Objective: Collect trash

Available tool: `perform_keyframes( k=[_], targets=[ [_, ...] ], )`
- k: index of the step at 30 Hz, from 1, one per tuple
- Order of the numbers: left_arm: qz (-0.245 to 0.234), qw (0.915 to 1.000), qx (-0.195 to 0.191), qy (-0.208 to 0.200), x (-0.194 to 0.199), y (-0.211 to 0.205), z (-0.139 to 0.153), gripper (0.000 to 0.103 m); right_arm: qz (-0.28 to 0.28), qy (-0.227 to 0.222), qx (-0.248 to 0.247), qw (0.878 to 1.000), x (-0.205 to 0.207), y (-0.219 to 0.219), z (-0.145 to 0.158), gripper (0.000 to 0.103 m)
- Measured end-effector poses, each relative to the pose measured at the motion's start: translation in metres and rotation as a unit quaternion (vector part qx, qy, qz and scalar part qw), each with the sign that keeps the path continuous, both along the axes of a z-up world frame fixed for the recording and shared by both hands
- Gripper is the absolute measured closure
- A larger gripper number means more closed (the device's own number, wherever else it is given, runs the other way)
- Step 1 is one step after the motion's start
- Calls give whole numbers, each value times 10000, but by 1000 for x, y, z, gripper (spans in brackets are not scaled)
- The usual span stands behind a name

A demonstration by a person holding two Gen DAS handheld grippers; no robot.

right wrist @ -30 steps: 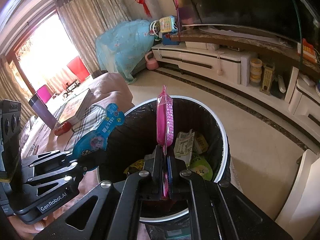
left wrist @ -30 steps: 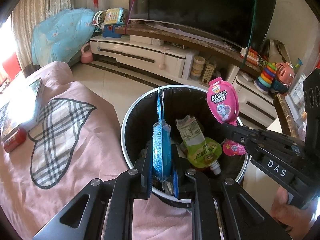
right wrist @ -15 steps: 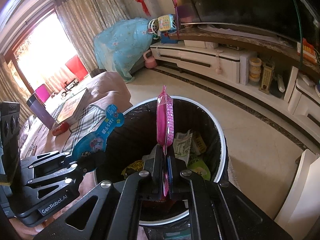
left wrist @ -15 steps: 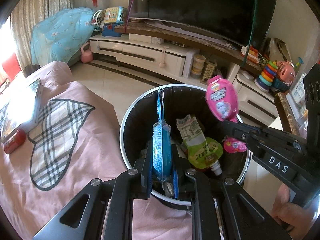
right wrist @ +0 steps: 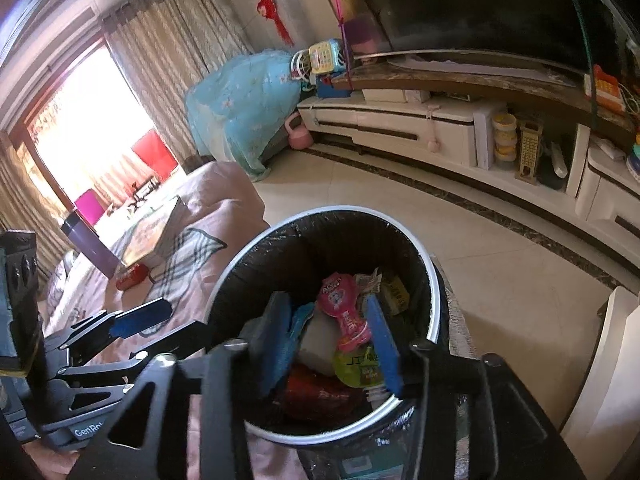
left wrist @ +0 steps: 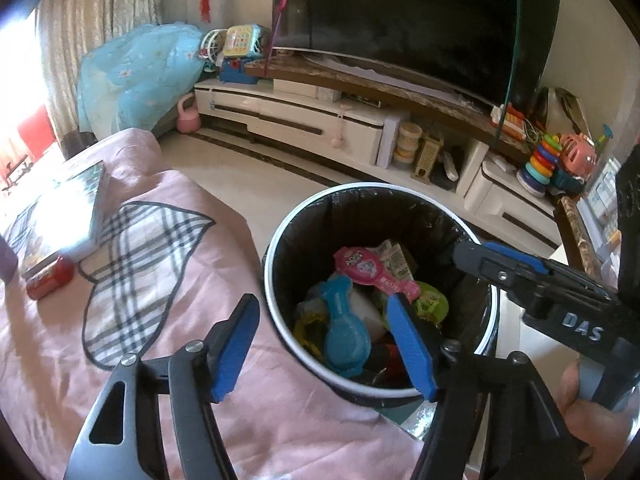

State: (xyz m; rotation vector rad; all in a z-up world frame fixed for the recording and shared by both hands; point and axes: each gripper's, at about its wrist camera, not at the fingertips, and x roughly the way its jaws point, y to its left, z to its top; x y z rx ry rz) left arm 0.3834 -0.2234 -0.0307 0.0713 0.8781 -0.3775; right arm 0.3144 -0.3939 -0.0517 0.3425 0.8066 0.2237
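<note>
A round trash bin (left wrist: 276, 240) with a black liner and white rim stands beside the pink bed; it also shows in the right wrist view (right wrist: 434, 280). Inside lie a blue pouch (left wrist: 346, 334), a pink pouch (left wrist: 370, 270), a green pouch (left wrist: 430, 304) and other wrappers. In the right wrist view the pink pouch (right wrist: 344, 308) and the green pouch (right wrist: 360, 366) lie on the pile. My left gripper (left wrist: 324, 344) is open and empty above the bin's near rim. My right gripper (right wrist: 330, 340) is open and empty over the bin.
A pink bedspread (left wrist: 120, 300) with a checked heart lies to the left, with a book (left wrist: 68, 208) and a red can (left wrist: 50, 278) on it. A white TV cabinet (left wrist: 320, 128) with toys runs along the far wall. Tiled floor (right wrist: 500, 248) surrounds the bin.
Both grippers have opened. The blue pouch dropped from the left gripper and the pink pouch from the right gripper; both now lie in the bin.
</note>
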Motion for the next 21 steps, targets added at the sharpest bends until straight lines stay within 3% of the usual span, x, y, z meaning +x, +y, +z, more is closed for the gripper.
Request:
perform_keyframes(
  k=[4, 10, 21],
  targets=[
    [50, 10000, -20, -32, -17, 12, 4, 33, -51, -178, 181, 9997, -16, -1, 10, 30],
    [160, 9997, -61, -176, -50, 35, 12, 27, -122, -380, 326, 9987, -47, 7, 22, 11],
    [422, 9972, -423, -458, -140, 92, 18, 23, -109, -738, 220, 9970, -120, 42, 33, 3]
  ],
)
